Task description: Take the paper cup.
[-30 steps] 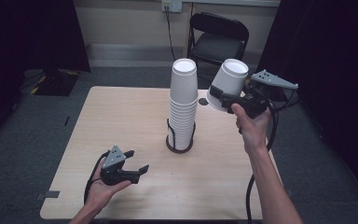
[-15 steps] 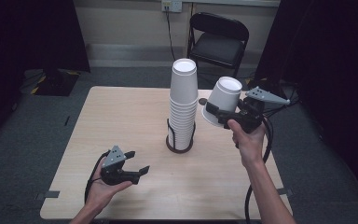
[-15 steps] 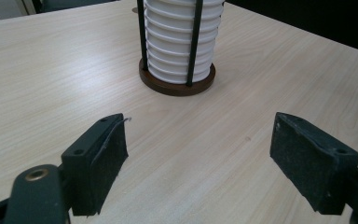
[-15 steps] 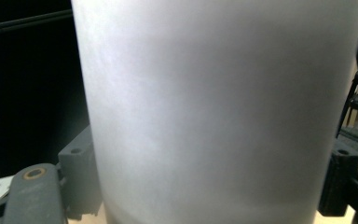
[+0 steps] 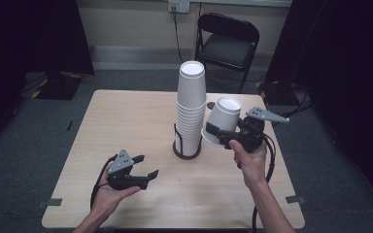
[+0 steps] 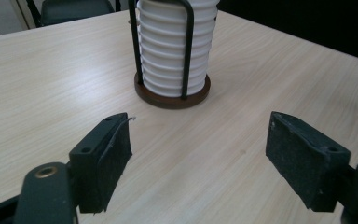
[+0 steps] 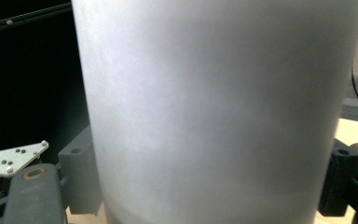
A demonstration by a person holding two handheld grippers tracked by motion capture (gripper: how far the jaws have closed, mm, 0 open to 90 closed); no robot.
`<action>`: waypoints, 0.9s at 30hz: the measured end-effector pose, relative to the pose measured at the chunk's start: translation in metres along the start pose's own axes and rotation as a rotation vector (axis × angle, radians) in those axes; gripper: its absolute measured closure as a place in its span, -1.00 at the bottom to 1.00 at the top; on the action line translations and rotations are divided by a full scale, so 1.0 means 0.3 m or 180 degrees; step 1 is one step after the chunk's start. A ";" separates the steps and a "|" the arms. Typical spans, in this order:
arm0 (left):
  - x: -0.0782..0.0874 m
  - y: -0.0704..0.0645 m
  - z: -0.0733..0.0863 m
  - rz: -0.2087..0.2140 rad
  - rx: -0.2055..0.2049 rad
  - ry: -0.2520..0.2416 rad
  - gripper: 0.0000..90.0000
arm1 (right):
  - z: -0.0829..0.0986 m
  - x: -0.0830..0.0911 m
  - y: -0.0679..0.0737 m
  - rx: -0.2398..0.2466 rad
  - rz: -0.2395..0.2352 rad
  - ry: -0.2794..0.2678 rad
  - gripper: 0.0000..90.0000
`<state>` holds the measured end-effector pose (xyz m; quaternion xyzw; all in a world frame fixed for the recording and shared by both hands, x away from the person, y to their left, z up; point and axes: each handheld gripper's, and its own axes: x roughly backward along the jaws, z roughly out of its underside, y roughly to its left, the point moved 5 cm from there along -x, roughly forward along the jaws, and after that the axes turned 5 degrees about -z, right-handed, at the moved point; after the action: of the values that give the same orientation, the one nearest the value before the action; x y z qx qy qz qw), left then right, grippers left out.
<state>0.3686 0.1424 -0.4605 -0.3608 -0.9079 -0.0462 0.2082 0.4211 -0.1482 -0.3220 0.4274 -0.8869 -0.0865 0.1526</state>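
The table (image 5: 126,126) was a light wood-grain top sitting on grey carpet. Only thing standing on it was a round brown cup holder (image 5: 187,148) near the middle, loaded with a tall stack of white cups (image 5: 191,107).

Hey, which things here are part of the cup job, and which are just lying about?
In the job:
- cup, upside down, clamped in the right gripper
- cup stack in its rack
- left gripper, open, holding nothing

Lying about:
- chair behind the table
- tape roll on the table
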 end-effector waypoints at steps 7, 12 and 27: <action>-0.010 -0.011 -0.056 -0.0004 -0.0026 -0.0139 -0.45 | 0.046 -0.015 0.002 -0.0090 -0.0068 0.0031 -0.62; -0.029 -0.023 -0.087 0.0006 -0.0102 -0.0167 -0.51 | 0.077 -0.024 0.013 -0.0110 -0.0097 0.0063 -0.62; -0.082 -0.086 -0.093 0.0312 -0.0040 -0.0256 -0.32 | 0.191 -0.040 0.037 -0.0375 -0.0267 0.0113 -0.62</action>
<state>0.3769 0.1012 -0.4435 -0.4076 -0.8965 -0.0270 0.1713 0.4004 -0.1307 -0.3750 0.4559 -0.8587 -0.1372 0.1894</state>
